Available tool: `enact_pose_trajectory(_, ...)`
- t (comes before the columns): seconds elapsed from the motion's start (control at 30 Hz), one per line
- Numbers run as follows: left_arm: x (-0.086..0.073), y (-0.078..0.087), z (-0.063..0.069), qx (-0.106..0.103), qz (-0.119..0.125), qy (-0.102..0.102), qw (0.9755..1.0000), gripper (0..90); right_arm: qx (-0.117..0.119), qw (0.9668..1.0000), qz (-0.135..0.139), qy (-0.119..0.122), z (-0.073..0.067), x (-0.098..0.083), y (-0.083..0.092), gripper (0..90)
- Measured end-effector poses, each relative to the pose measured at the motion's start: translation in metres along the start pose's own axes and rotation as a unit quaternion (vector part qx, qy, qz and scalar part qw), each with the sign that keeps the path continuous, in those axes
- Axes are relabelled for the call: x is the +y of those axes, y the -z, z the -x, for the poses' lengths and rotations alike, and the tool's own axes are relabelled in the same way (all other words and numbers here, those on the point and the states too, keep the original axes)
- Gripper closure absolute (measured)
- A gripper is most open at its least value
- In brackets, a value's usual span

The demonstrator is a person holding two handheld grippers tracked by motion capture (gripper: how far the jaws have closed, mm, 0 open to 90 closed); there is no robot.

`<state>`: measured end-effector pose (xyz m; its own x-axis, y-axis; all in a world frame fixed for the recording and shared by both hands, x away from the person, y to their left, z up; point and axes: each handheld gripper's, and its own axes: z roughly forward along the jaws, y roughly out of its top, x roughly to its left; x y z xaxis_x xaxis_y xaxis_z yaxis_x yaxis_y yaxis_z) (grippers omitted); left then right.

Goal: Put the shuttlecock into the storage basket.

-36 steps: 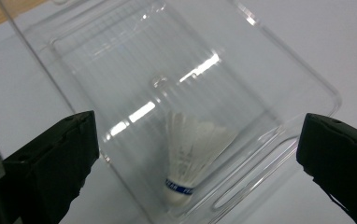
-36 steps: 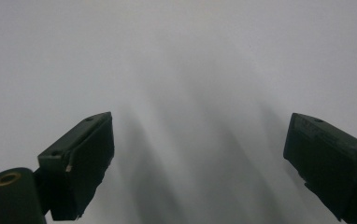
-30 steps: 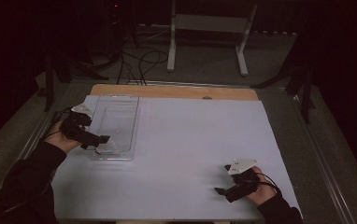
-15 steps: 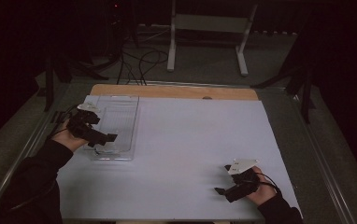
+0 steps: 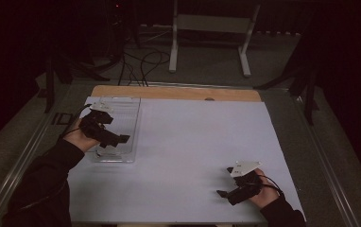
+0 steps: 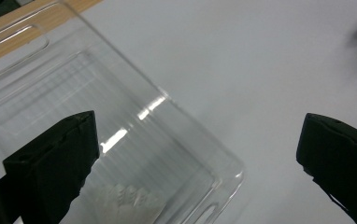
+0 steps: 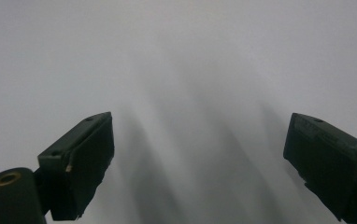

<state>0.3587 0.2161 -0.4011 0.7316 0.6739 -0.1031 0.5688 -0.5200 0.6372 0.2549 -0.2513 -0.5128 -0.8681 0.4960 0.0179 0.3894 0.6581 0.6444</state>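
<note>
Over the clear tray (image 5: 126,124), the left hand-held gripper (image 5: 117,140) hovers released; I'd lower it squarely onto the near rim, while the right hand-held gripper (image 5: 227,189) idles released.

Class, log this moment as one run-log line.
left gripper: open, over clear tray | right gripper: open, over white sheet, holding nothing

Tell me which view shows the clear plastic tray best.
The high view: the whole clear plastic tray lies at the table's left, the left gripper above it. The left gripper view shows one corner close up; the right gripper view faces bare table.
</note>
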Motion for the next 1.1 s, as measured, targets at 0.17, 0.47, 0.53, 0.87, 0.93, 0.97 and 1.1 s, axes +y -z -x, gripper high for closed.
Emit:
enact_pose_trajectory(0.17,0.006,-0.003,0.008,-0.006,0.003,-0.015,0.9999,0.1,-0.001,1.0,-0.001,0.001,0.0,0.0,0.0,8.7)
enact_pose_trajectory(0.47,0.016,-0.011,0.025,-0.019,0.009,-0.035,0.9992,0.1,0.0,1.0,0.001,0.002,0.0,0.0,0.0,8.7)
enact_pose_trajectory(0.53,0.018,-0.013,0.029,-0.023,0.009,-0.04,0.9989,0.1,0.0,1.0,-0.001,0.001,0.0,0.0,0.0,8.7)
enact_pose_trajectory(0.87,0.027,-0.025,0.046,-0.042,0.013,-0.059,0.9973,0.1,-0.001,1.0,-0.001,0.001,0.0,0.0,0.0,8.8)
enact_pose_trajectory(0.93,0.028,-0.028,0.049,-0.047,0.014,-0.064,0.9967,0.1,-0.001,1.0,-0.001,0.001,0.0,0.0,0.0,8.8)
enact_pose_trajectory(0.97,0.029,-0.029,0.051,-0.049,0.014,-0.067,0.9965,0.1,0.0,1.0,0.001,0.001,0.0,0.0,0.0,8.7)
enact_pose_trajectory(1.1,0.03,-0.032,0.057,-0.057,0.014,-0.076,0.9954,0.1,0.0,1.0,0.001,0.002,0.0,0.0,0.0,8.7)
